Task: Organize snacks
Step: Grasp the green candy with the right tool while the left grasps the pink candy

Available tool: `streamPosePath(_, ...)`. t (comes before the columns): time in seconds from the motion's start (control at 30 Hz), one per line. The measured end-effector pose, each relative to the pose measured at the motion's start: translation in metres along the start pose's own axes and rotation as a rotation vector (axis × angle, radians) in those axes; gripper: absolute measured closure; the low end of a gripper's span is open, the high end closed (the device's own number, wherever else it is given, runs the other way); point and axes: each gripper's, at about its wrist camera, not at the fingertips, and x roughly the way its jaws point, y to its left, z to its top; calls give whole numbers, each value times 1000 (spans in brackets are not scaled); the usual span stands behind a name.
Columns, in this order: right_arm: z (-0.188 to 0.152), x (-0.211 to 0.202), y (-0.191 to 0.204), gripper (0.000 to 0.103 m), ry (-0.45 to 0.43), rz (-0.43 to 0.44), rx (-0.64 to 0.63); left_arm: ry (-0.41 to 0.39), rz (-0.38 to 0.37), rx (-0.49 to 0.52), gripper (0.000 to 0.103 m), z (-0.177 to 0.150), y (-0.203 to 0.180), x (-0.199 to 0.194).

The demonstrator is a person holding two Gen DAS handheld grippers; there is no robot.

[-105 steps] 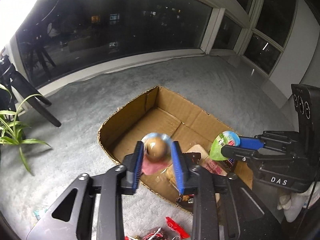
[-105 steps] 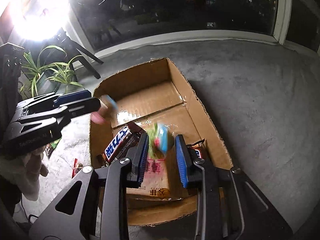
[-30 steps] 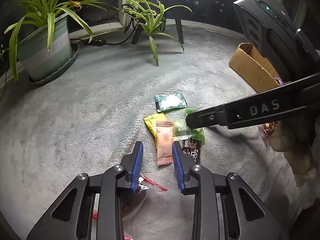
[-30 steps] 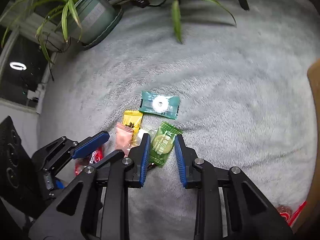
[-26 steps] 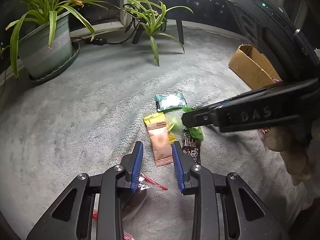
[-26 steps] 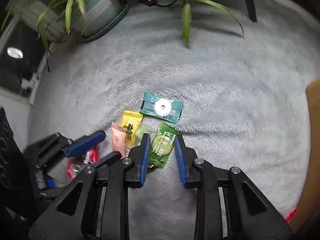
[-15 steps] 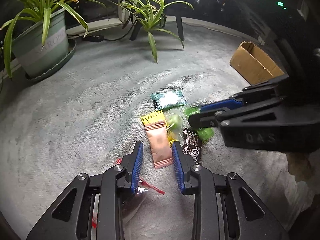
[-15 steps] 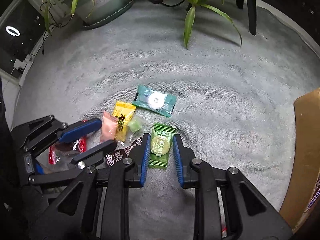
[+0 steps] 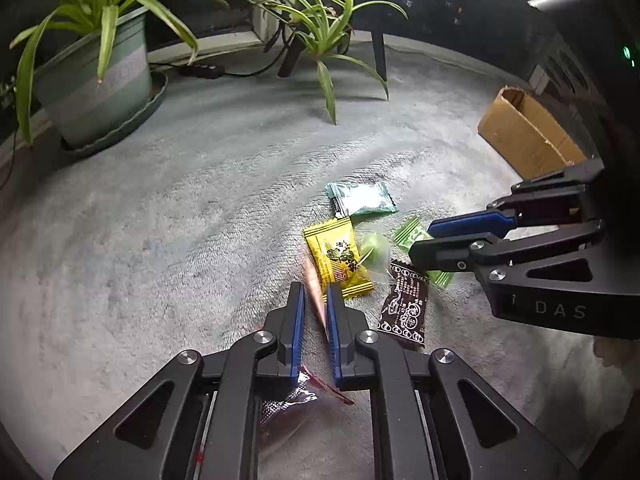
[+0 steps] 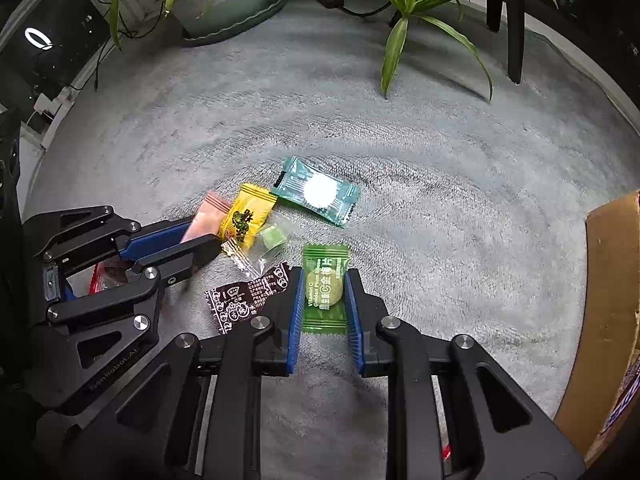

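Note:
Several wrapped snacks lie on grey carpet. My left gripper (image 9: pixel 314 292) is shut on the pink packet (image 9: pixel 316 296), which stands on edge between the blue pads; it also shows in the right wrist view (image 10: pixel 208 216). My right gripper (image 10: pixel 323 280) straddles the green plum candy packet (image 10: pixel 324 286), its pads against the packet's sides on the carpet. Beside them lie a yellow packet (image 9: pixel 338 256), a teal packet (image 10: pixel 316 192), a clear-wrapped green candy (image 10: pixel 272 240) and a dark brown packet (image 10: pixel 244 300).
A cardboard box (image 9: pixel 524 132) stands at the right, its edge also in the right wrist view (image 10: pixel 608 300). A potted plant (image 9: pixel 96 80) and a smaller plant (image 9: pixel 320 40) stand at the back. A red wrapper (image 9: pixel 284 404) lies under my left gripper.
My left gripper has shut on the pink packet and tipped it onto its edge. My right gripper has come down around the green plum candy packet and narrowed on it.

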Motion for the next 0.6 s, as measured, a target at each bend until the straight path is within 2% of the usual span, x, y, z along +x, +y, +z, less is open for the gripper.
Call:
streamPosePath(0.03,-2,-1,-2,85,-4,6,3,-1,-2,-5,94,-1,1,-1)
streamPosePath(0.07,-3,-3,-2,91,-12,8,6,-4,-3,-10,95,-1,1,-2)
streamPosePath(0.13,-6,-6,-4,93,-19,9,8,-4,-9,-14,95,-2,1,-3)
streamPosePath(0.6,-7,-7,-17,91,9,38,6,-16,-2,-29,98,-2,0,-2)
